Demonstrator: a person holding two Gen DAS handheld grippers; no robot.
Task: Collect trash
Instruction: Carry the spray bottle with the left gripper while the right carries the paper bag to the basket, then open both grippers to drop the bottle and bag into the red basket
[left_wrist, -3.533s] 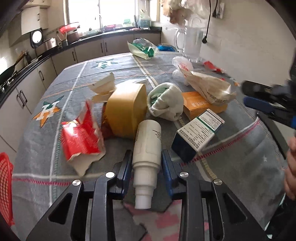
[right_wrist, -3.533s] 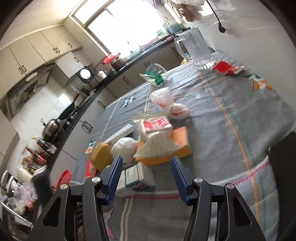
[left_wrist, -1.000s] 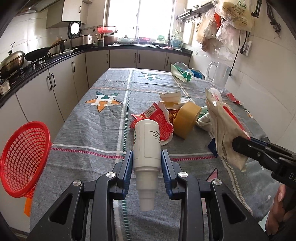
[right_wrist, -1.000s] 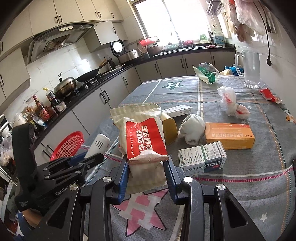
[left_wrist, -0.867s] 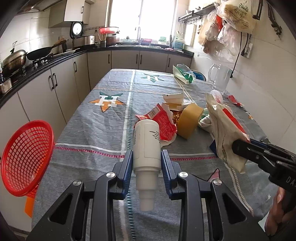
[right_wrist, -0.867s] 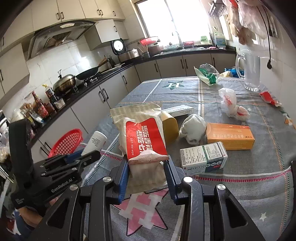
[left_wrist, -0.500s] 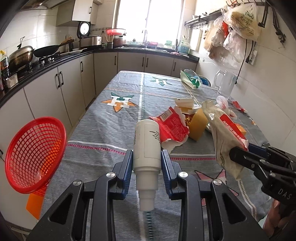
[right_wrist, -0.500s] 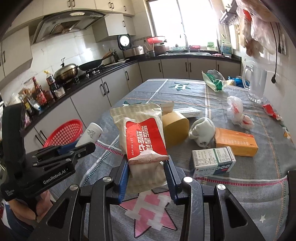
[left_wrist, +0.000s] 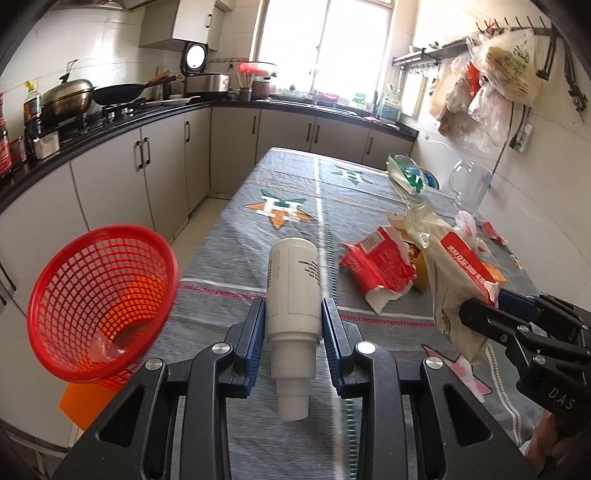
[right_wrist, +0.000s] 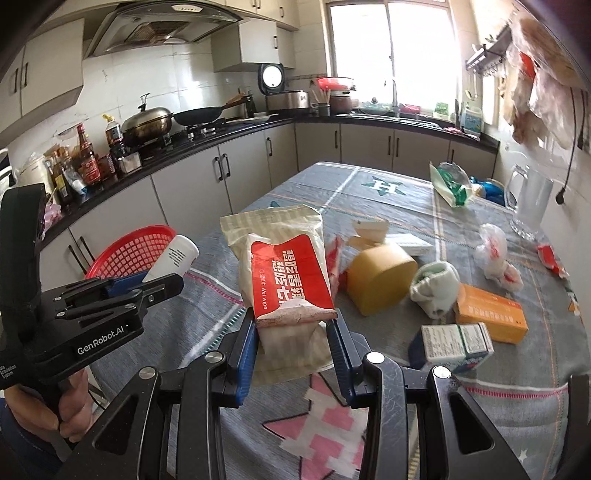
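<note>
**Both grippers loaded, the red basket off the table's corner**

Left gripper (left_wrist: 291, 328) is clamped on a white bottle (left_wrist: 293, 284), its blue pads pressed against the bottle's sides. The bottle's long axis runs along the fingers, the narrow neck pointing back toward the handle and the flat base pointing away over the table (left_wrist: 258, 229). Right gripper (right_wrist: 291, 343) is closed on a wet-wipe packet (right_wrist: 284, 266), pinching it near its lower sealed edge, so the packet stands up tall and slack above the fingers.

Taking the red basket (left_wrist: 99, 295) as the landmark: it hangs beyond the table's near left corner, tilted so its open mouth faces toward the bottle, with a scrap of clear film already lying inside. The left gripper is the nearer of the two; the basket sits to the left of the bottle and a little lower, with a gap between them. The right gripper is farther from the basket, on the other side of the left one, so the packet would have to cross behind or over the bottle to reach it.

My guess is that the bottle goes first, swung leftward, base leading into the mouth. Farther from the basket, still on the table, lie a torn red wrapper (left_wrist: 376, 266), a yellow tape roll (right_wrist: 380, 277) and two small boxes (right_wrist: 458, 343).
</note>
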